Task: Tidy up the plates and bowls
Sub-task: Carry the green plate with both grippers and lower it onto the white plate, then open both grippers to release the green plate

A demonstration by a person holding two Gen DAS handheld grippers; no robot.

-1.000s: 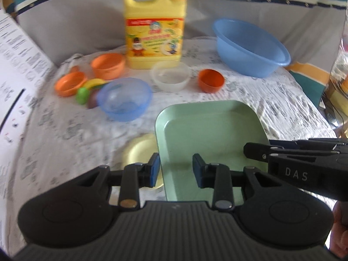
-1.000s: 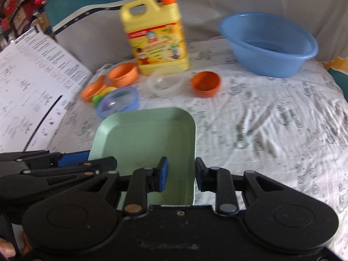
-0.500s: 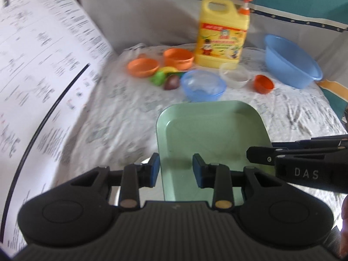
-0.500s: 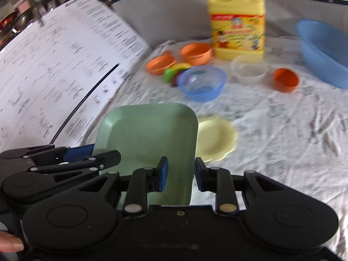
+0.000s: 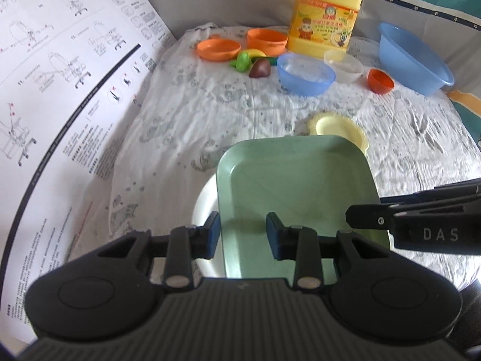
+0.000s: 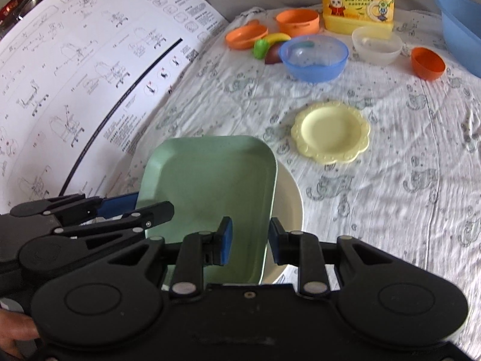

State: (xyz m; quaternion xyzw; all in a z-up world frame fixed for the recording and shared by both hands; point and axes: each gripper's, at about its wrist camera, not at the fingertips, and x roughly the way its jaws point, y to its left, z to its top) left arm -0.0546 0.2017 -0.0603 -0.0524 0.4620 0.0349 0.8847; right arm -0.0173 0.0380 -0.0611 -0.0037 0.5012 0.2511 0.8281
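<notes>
Left hand-held gripper: lower centre of the left wrist view, jaws straddling the left rim of the pale green rectangular plastic tray; one blue pad sits outside the rim, the other over the tray floor, with a visible gap, so whether they pinch the rim cannot be told.
Right hand-held gripper: lower centre of the right wrist view, jaws either side of the tray's right rim in the same manner; grip cannot be told.
Green tray: between the two hand-held grippers, above a round white plate that shows under it at lower centre; whether they touch cannot be told.
Scalloped pale yellow plate: flat on the patterned white cloth covering the bench, right of centre, apart from the tray.
Translucent blue plastic bowl: upper centre, beside a clear plastic bowl and a small orange cup.
Other orange dishes: a shallow orange bowl and a deeper orange bowl, upper centre.
Yellow detergent jug: top of frame.
Large blue basin: upper right of the left wrist view.
Printed instruction sheet: fills the left side.
</notes>
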